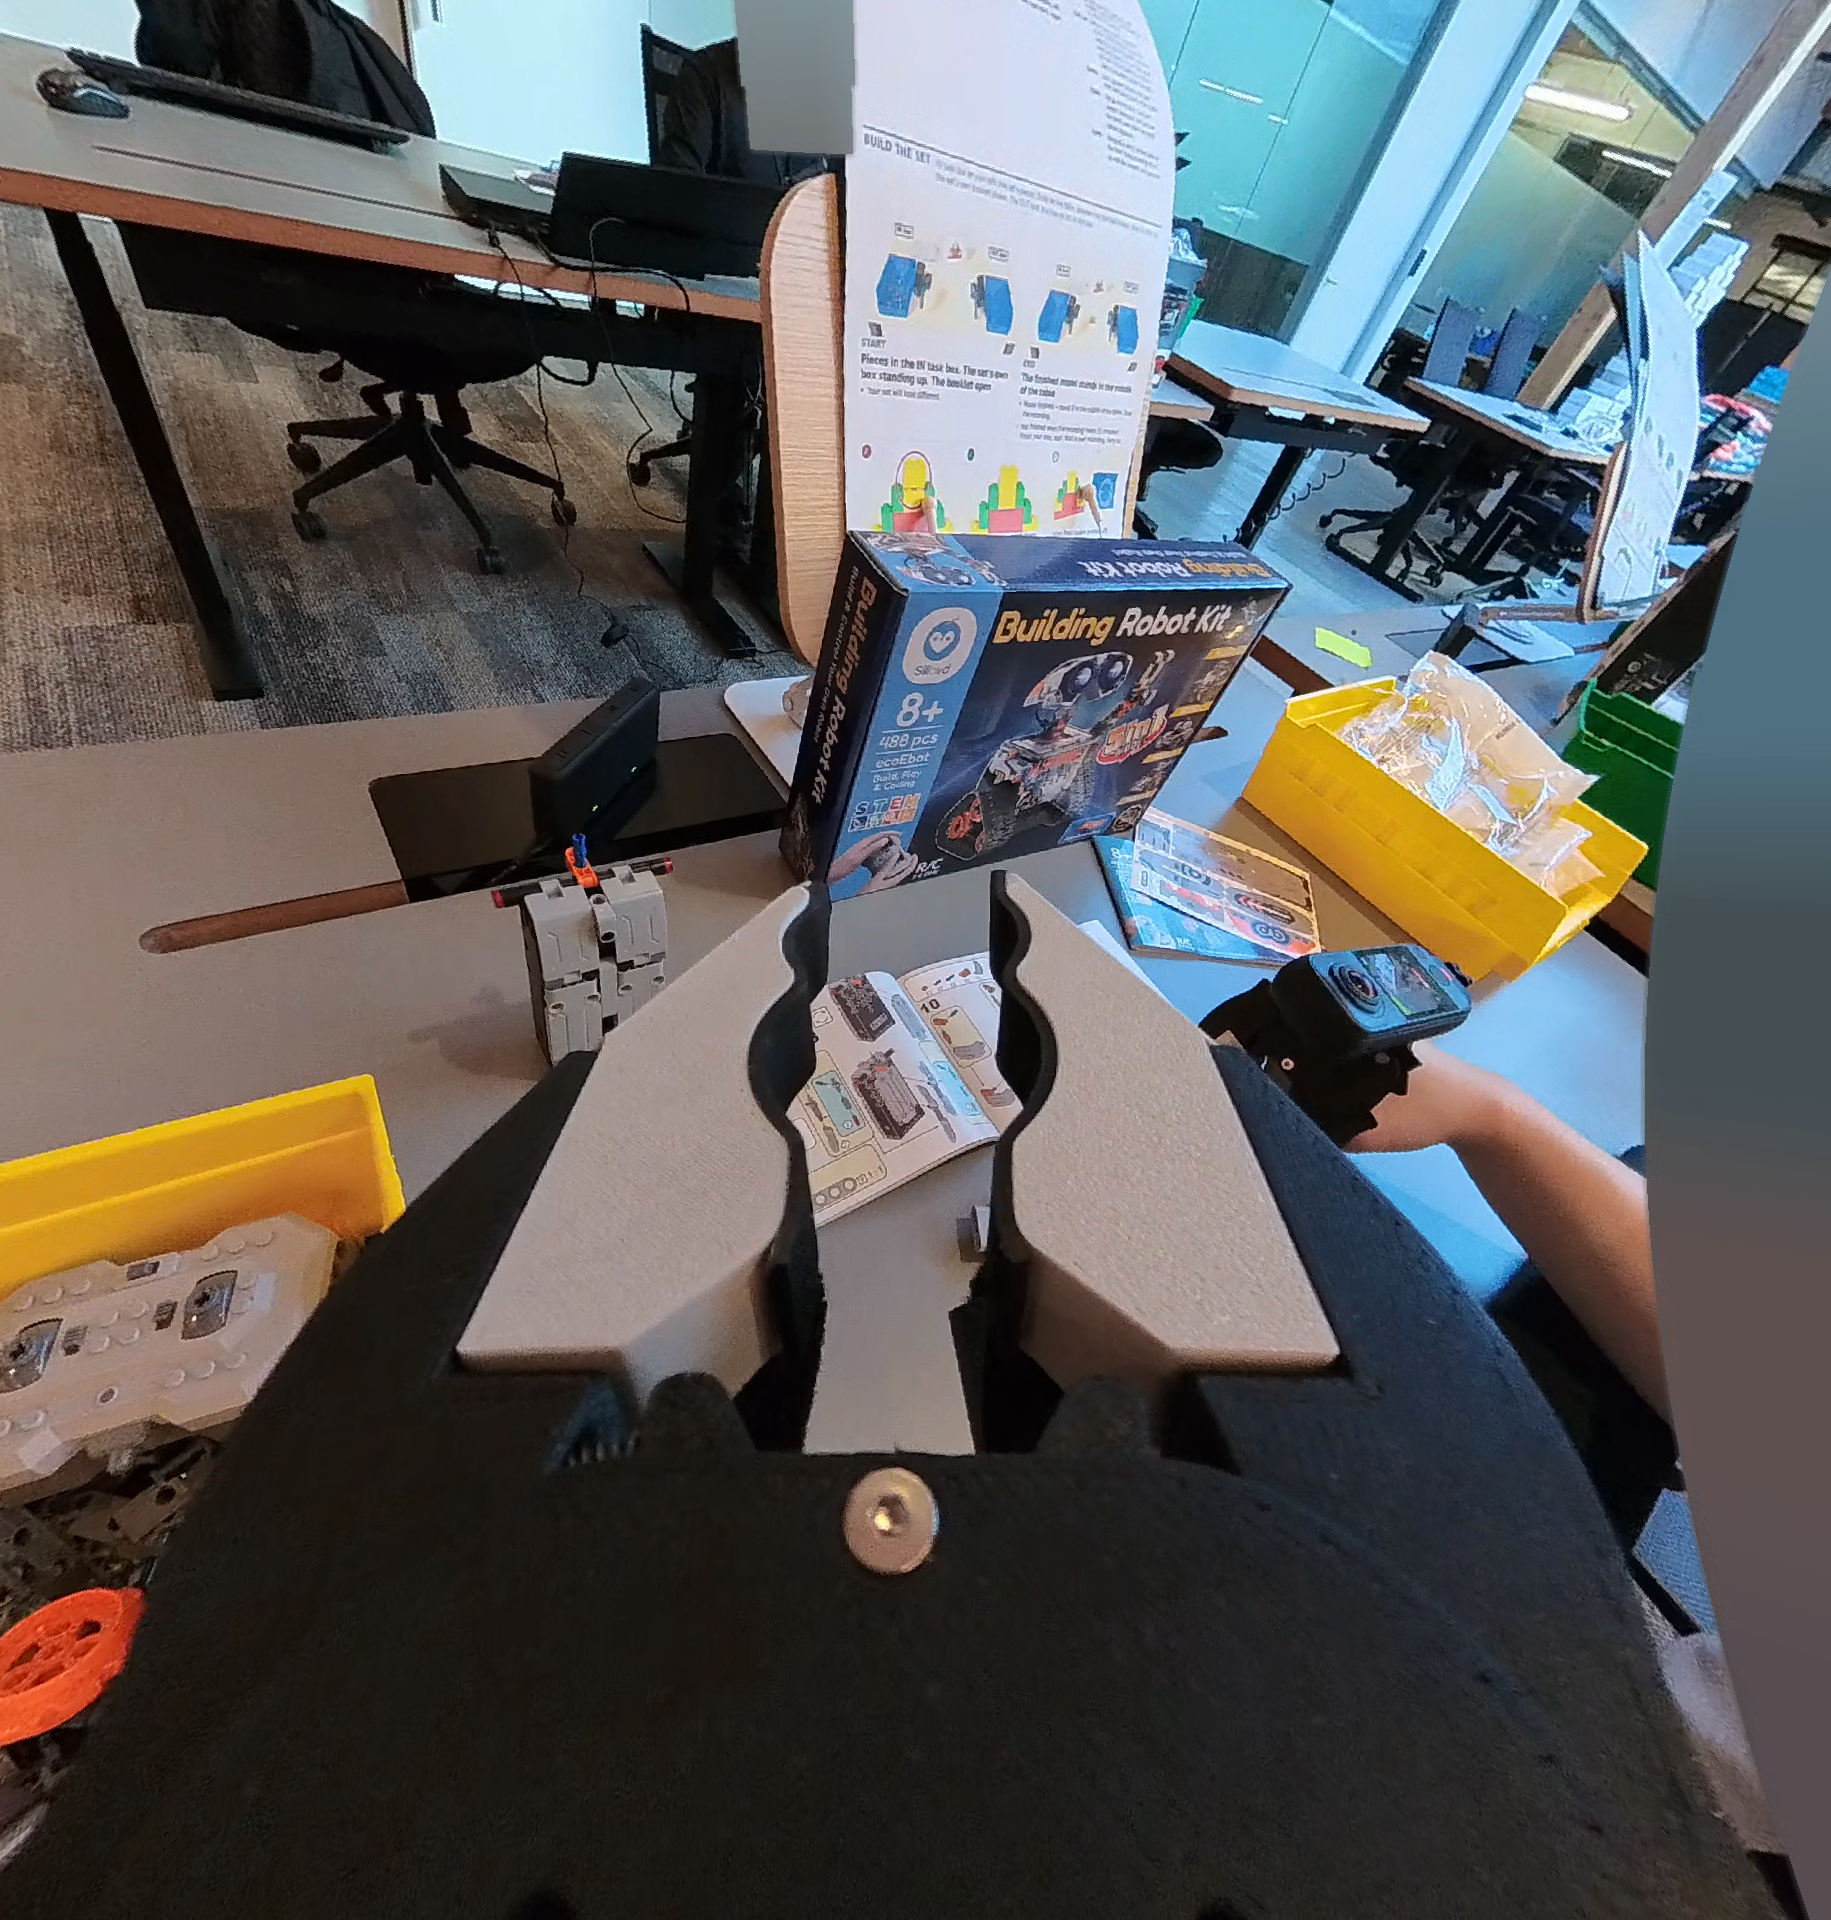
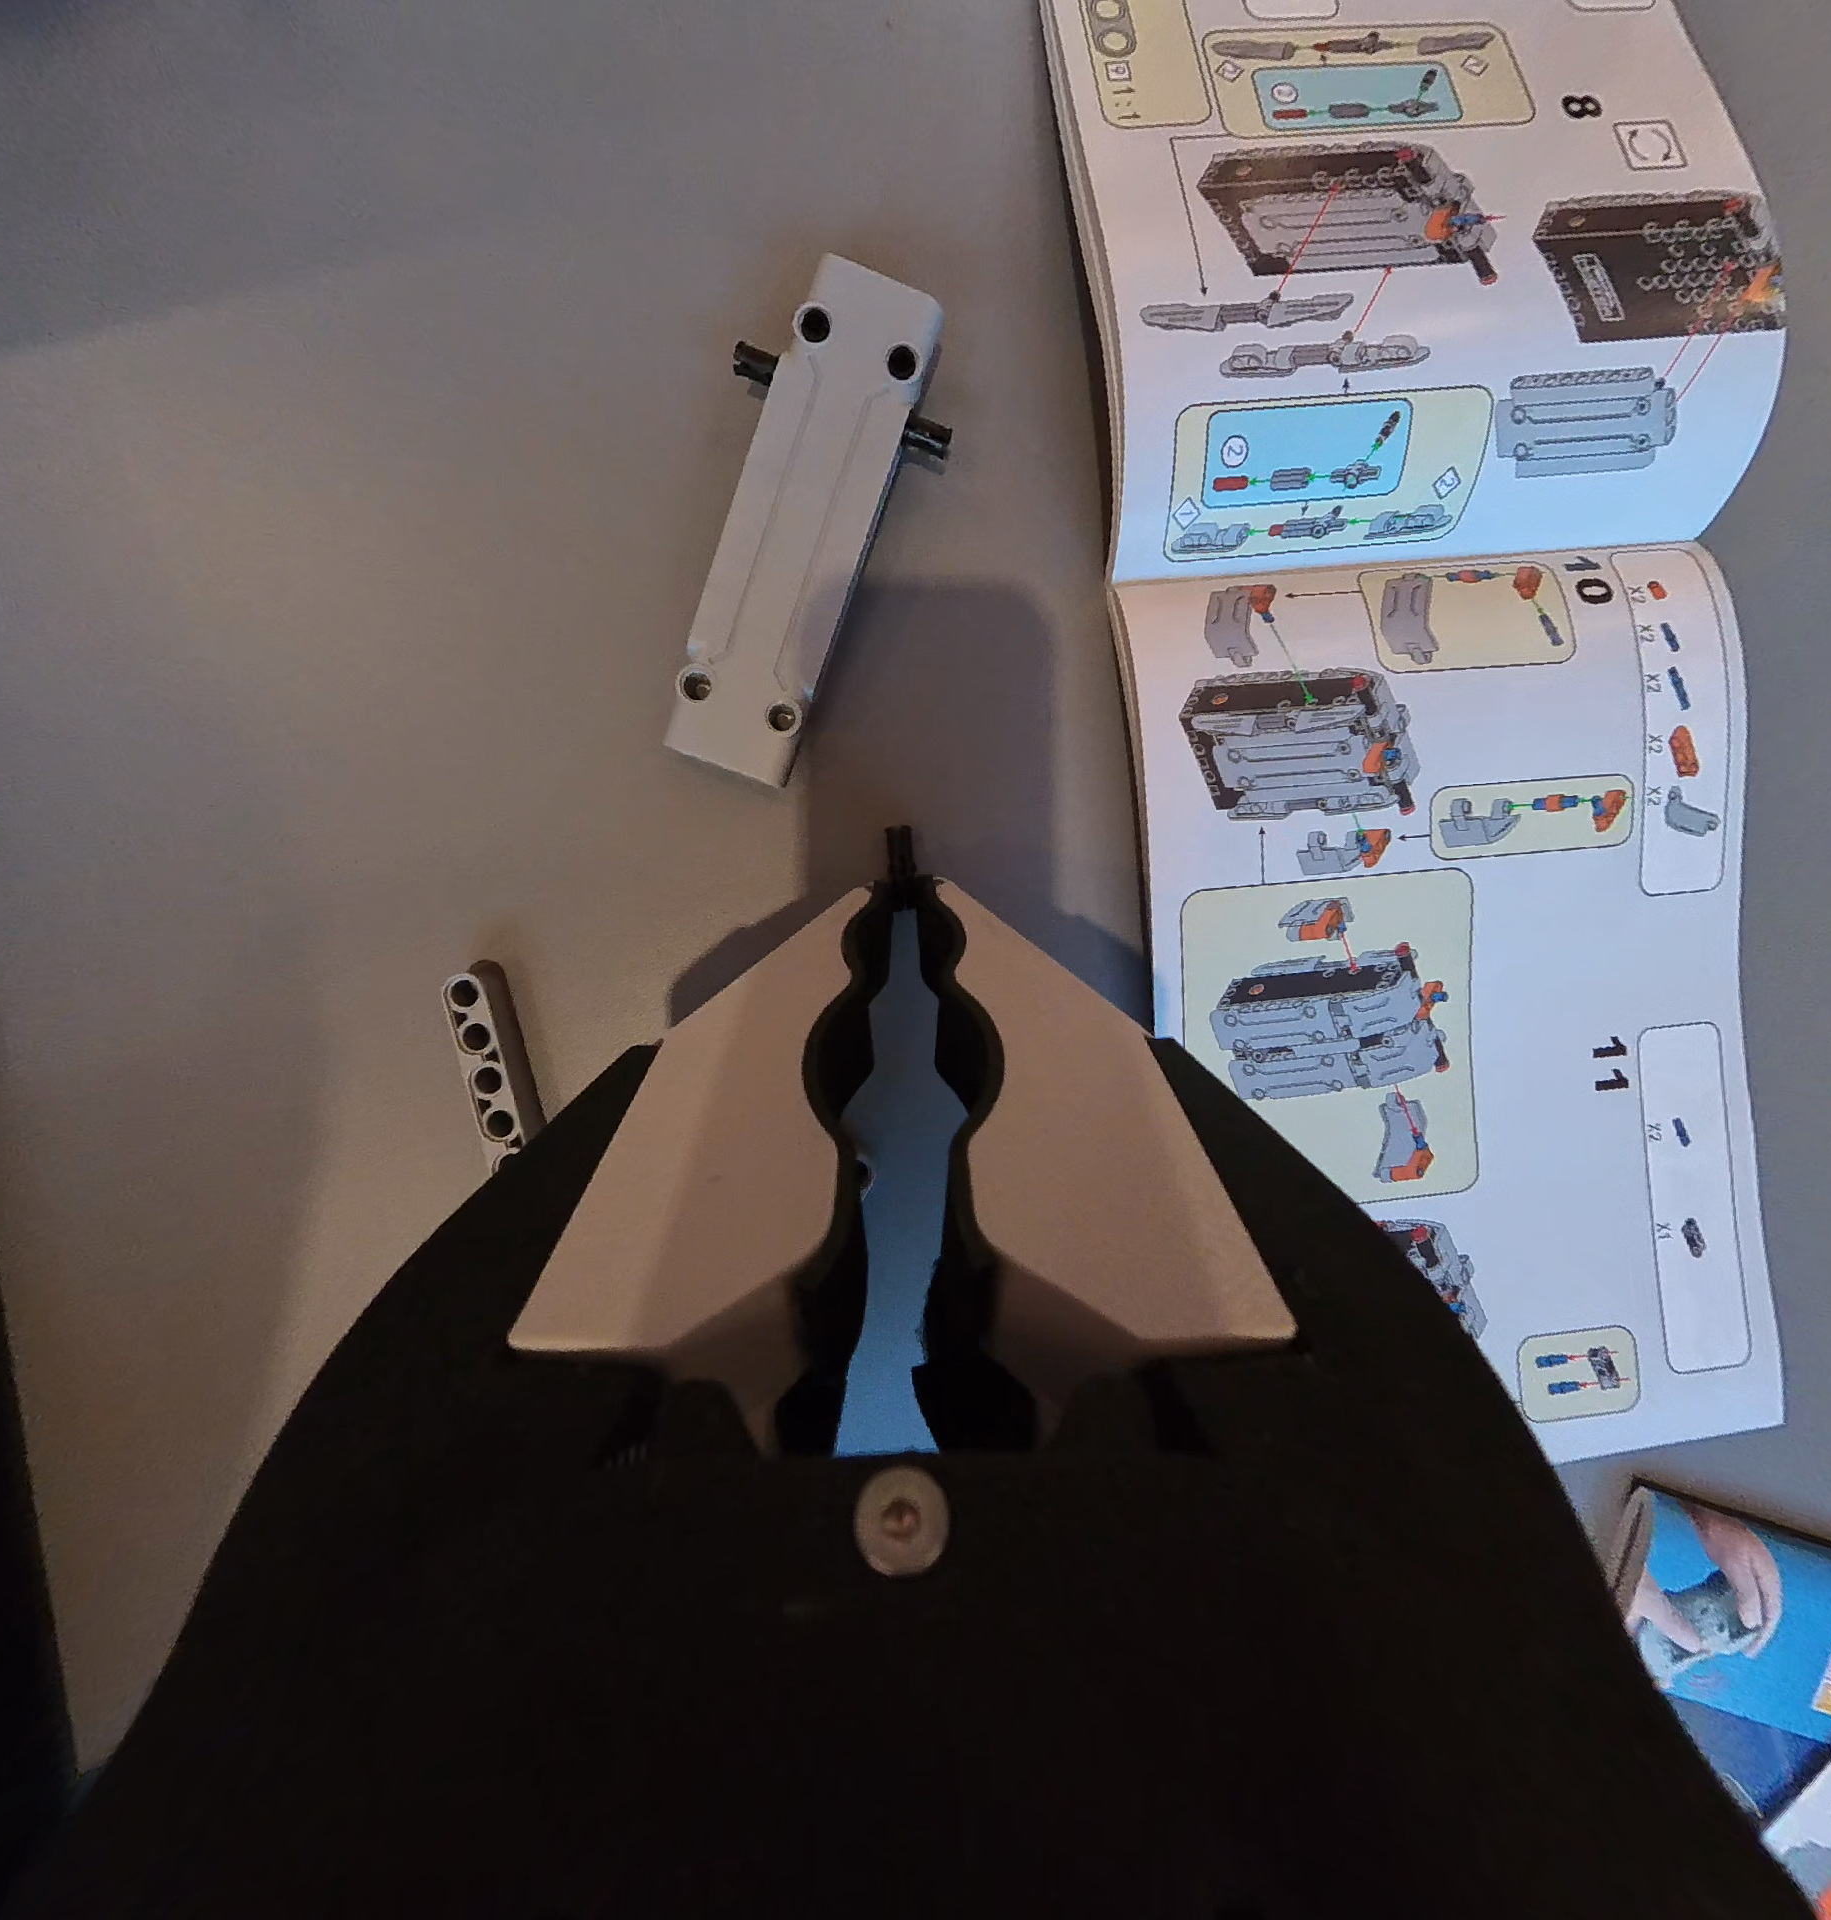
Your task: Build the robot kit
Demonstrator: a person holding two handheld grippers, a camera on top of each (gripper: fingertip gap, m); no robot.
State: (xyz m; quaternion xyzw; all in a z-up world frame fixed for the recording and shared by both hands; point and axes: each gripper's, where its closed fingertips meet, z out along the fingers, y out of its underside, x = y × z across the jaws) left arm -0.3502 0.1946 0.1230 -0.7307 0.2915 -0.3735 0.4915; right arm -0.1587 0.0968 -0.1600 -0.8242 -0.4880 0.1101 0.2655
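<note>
Right now, black pin (image 2: 898, 854) is pinched at tips of right gripper (image 2: 900, 891), jaws drawn nearly together, above grey table (image 2: 319, 520). Grey panel (image 2: 805, 517) lies flat just ahead of pin, apart from it; booklet (image 2: 1451, 790) is spread open to its right, holed beam (image 2: 483, 1060) to left. Left gripper (image 1: 906, 896) is held wide, empty, over booklet, kit box (image 1: 1036, 717) upright beyond, grey block (image 1: 597, 954) beside

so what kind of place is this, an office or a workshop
Most likely an open-plan office used as a toy-building station: long desks with rolling office chairs and glass partitions behind, and on the grey table a robot kit box and yellow parts bins.
</note>
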